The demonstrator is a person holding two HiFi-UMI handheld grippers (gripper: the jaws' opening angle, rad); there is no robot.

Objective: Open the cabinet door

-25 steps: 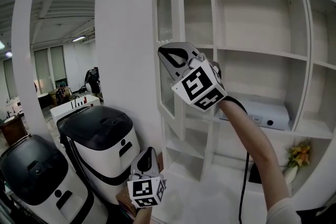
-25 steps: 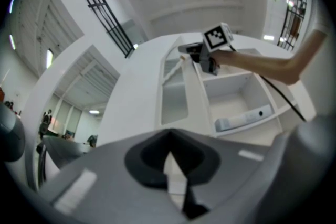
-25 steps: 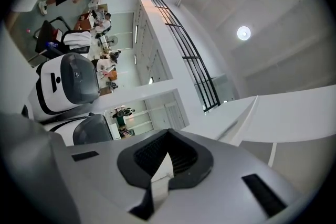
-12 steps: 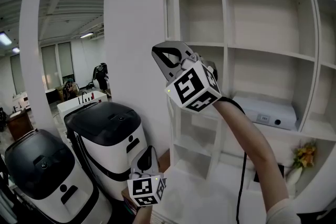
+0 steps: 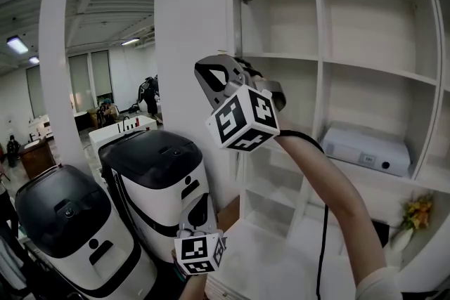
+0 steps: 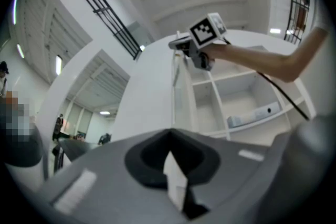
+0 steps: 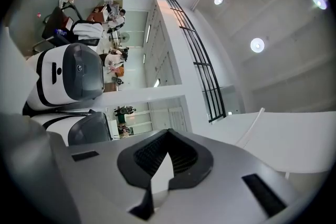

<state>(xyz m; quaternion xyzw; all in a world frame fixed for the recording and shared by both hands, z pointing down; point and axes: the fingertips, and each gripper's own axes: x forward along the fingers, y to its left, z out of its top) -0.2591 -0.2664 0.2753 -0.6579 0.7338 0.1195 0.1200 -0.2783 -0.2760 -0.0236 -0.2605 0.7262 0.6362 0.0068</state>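
The white cabinet door [image 5: 233,24] stands swung out, edge-on to the head view, leaving the white shelves [image 5: 351,67] open to sight. My right gripper [image 5: 216,74] is raised at the door's free edge, jaws shut, and I see nothing between them. In the right gripper view the jaws [image 7: 164,165] face the room, with a white panel [image 7: 286,139] beside them on the right. My left gripper [image 5: 199,216] hangs low in front of the cabinet's base, shut and holding nothing. In the left gripper view, the right gripper [image 6: 178,45] sits against the door [image 6: 177,92].
A white box-shaped device [image 5: 365,147] lies on a middle shelf and yellow flowers [image 5: 416,211] stand at the lower right. Two black-and-white machines [image 5: 158,172] [image 5: 67,221] stand left of the cabinet, beside a white wall [image 5: 190,46]. People are in the room beyond.
The door has swung further out, from showing its arched pane to edge-on. My right gripper has moved left with it. The left gripper holds about the same spot.
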